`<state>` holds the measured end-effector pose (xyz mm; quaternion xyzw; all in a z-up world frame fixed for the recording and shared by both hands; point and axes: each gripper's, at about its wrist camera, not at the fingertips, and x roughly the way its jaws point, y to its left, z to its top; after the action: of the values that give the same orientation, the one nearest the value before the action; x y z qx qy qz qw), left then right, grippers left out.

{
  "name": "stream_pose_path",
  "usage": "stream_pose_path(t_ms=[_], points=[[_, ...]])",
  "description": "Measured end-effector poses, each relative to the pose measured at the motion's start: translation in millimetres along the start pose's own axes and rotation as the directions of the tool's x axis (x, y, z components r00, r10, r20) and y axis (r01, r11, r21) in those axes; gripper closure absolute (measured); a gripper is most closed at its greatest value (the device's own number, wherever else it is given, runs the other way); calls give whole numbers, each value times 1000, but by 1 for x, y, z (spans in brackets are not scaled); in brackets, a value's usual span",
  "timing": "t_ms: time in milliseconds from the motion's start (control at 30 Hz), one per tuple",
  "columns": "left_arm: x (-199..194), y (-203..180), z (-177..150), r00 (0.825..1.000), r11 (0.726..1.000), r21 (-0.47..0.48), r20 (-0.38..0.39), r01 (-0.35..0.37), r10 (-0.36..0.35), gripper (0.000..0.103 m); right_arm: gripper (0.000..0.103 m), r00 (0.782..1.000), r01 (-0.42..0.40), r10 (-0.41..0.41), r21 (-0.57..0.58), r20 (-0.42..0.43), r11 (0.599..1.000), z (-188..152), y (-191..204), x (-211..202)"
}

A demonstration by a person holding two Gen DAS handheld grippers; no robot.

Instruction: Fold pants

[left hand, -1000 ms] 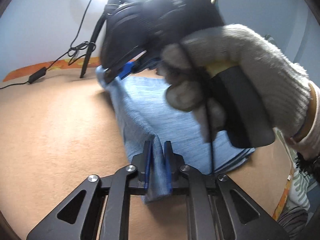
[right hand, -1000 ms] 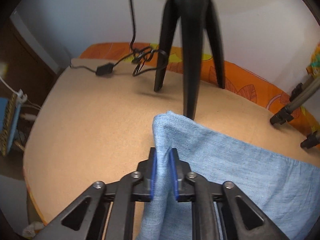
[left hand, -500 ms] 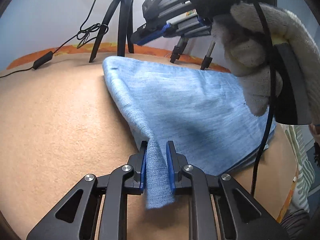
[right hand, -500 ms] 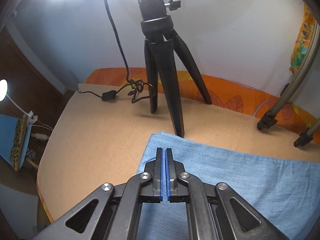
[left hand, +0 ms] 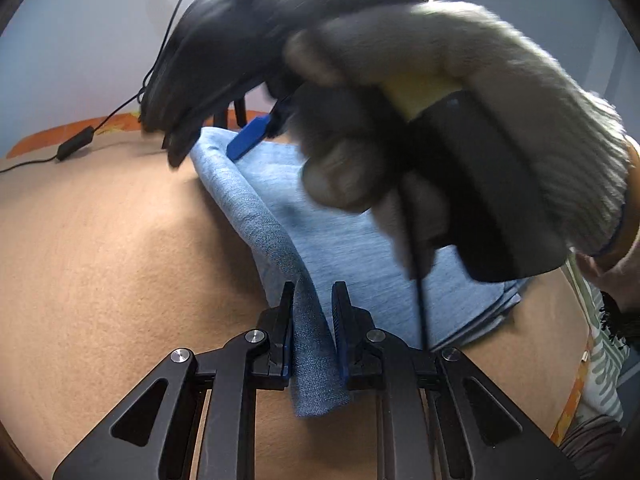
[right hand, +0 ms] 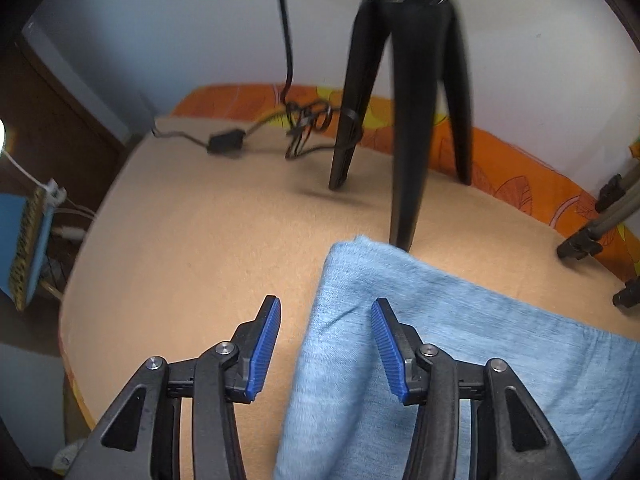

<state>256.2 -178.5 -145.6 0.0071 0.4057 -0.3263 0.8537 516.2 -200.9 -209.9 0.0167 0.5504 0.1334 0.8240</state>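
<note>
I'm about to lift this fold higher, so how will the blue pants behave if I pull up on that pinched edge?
Probably floppy: the blue pants drape limply out of the left gripper, which pinches one edge. Likely light, since that thin pinch holds the fold up. The layers may slide apart, as the right gripper is opening over its corner.

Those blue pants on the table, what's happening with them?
A person is folding the blue pants with a gripper in each gloved hand. The left gripper is pinching a fold of the cloth at the near edge. The right gripper is opening its fingers just above the far corner, with the cloth's edge between them but not pinched. The pants lie on the tan table.
</note>
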Motion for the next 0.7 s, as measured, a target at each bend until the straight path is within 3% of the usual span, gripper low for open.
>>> stream_pose_path(t_ms=[67, 133, 233, 267, 333, 400, 433, 467, 700], points=[[-2, -2, 0, 1000, 1000, 5, 1, -3, 3, 88, 57, 999, 52, -52, -18, -6, 998, -1, 2, 7], [-4, -1, -2, 1000, 1000, 0, -3, -10, 10, 88, 80, 996, 87, -87, -19, -5, 996, -2, -1, 9], [-5, 4, -4, 999, 999, -15, -11, -37, 37, 84, 96, 999, 31, -33, 30, 38, 999, -5, -17, -2], [-5, 7, -5, 999, 999, -20, -19, -49, 49, 74, 98, 998, 17, -19, 49, 53, 999, -6, -24, -7], [0, 10, -6, 998, 998, -33, -30, -61, 60, 71, 99, 997, -18, 12, 79, 75, 997, -9, -34, -15], [3, 12, -7, 999, 999, -38, -39, -33, 31, 73, 99, 995, -32, 24, 94, 93, 995, -11, -41, -21], [5, 12, -7, 999, 999, -47, -46, -14, 12, 87, 100, 994, -40, 30, 99, 103, 994, -13, -43, -24], [5, 12, -7, 999, 999, -53, -51, -7, 5, 90, 100, 993, -48, 36, 103, 113, 993, -15, -46, -27], [-19, -16, 14, 999, 998, 24, -2, 52, -52, 94, 101, 968, -147, 109, 158, 226, 976, -29, -75, -67]])
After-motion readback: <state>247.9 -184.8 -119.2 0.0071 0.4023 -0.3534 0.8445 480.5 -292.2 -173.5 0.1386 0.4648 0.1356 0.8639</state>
